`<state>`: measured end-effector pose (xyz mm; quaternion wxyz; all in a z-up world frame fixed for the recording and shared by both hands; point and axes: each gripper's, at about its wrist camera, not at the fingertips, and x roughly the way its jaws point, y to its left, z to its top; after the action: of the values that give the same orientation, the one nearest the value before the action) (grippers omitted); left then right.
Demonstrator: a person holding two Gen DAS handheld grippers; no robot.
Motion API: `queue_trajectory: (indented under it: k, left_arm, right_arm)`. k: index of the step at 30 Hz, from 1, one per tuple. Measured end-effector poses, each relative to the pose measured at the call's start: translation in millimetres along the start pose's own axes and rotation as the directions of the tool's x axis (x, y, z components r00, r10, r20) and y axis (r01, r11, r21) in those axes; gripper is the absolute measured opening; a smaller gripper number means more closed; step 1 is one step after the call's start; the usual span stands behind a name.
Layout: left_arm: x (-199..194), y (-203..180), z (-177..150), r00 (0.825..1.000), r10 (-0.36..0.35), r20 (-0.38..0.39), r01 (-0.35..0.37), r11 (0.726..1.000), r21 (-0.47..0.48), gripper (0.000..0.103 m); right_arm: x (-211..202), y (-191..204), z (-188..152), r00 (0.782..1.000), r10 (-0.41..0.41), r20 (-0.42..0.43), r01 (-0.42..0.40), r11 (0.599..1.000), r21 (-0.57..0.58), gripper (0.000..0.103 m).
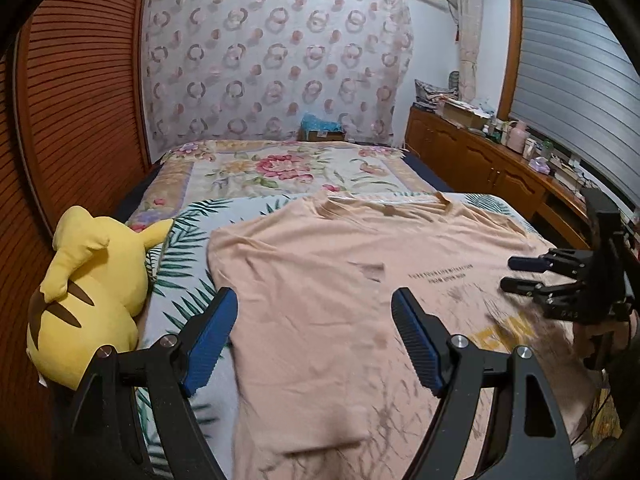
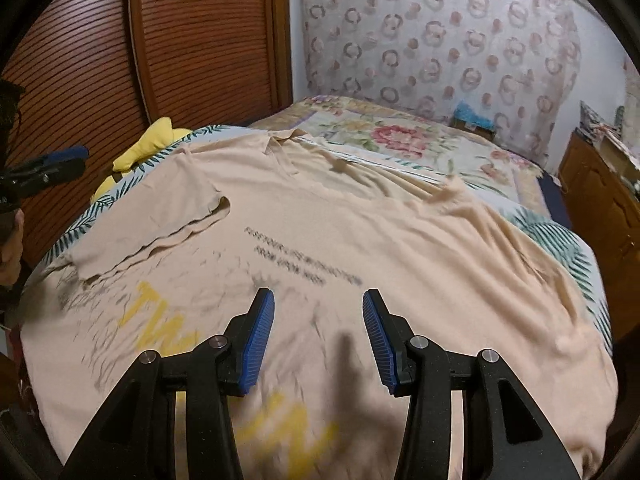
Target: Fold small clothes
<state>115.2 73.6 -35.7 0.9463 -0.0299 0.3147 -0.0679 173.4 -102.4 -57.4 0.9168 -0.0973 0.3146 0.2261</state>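
The peach T-shirt (image 2: 360,240) is lying flat on the bed (image 1: 280,172), collar away from both grippers, w/ one sleeve folded in. Left gripper (image 1: 314,320) and right gripper (image 2: 318,320) are hovering spread, holding nothing (right is nearer the unfolded side).

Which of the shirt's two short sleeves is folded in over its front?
On the peach cotton T-shirt, the sleeve nearest the yellow plush toy is folded in, lying across the chest. The other sleeve is spread outward.
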Motion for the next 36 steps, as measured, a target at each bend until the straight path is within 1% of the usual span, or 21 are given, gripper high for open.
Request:
queue_trajectory:
  k: [6, 8, 13, 20, 24, 28, 31, 33, 36]
  left_arm:
    - [-8, -20, -14, 1.000, -0.020, -0.008, 0.020, 1.000, 0.021, 0.080]
    - [-12, -27, -17, 1.000, -0.024, -0.006, 0.024, 0.999, 0.027, 0.080]
    - [-22, -43, -23, 0.999, -0.045, 0.002, 0.045, 0.998, 0.038, 0.080]
    - [-32, -70, -29, 0.996, -0.084, 0.008, 0.084, 0.995, 0.057, 0.080]
    - [-34, -81, -31, 0.995, -0.104, 0.007, 0.103, 0.992, 0.073, 0.080]
    - [-31, -91, -35, 0.994, -0.105, 0.000, 0.105, 0.990, 0.093, 0.080]
    - [-28, -95, -38, 0.994, -0.110, -0.011, 0.111, 0.989, 0.096, 0.080]
    - [-26, -98, -40, 0.993, -0.114, -0.018, 0.115, 0.989, 0.097, 0.080]
    - [-23, -100, -43, 0.993, -0.117, -0.029, 0.119, 0.988, 0.096, 0.080]
  right_arm:
    - [-36, -10, -30, 0.999, -0.047, 0.020, 0.046, 0.998, 0.048, 0.048]
    - [-45, -13, -37, 0.998, -0.061, 0.019, 0.060, 0.996, 0.063, 0.051]
    - [-75, -33, -57, 0.994, -0.106, 0.021, 0.103, 0.987, 0.122, 0.052]
    - [-122, -59, -90, 0.981, -0.192, 0.019, 0.186, 0.965, 0.188, 0.053]
    - [-141, -82, -109, 0.968, -0.250, 0.004, 0.241, 0.941, 0.239, 0.053]
    - [-154, -102, -124, 0.957, -0.289, -0.007, 0.278, 0.913, 0.299, 0.052]
    - [-154, -111, -128, 0.952, -0.305, -0.024, 0.296, 0.897, 0.329, 0.052]
    - [-151, -114, -129, 0.951, -0.307, -0.036, 0.300, 0.889, 0.345, 0.052]
    - [-144, -116, -128, 0.956, -0.290, -0.051, 0.288, 0.884, 0.368, 0.052]
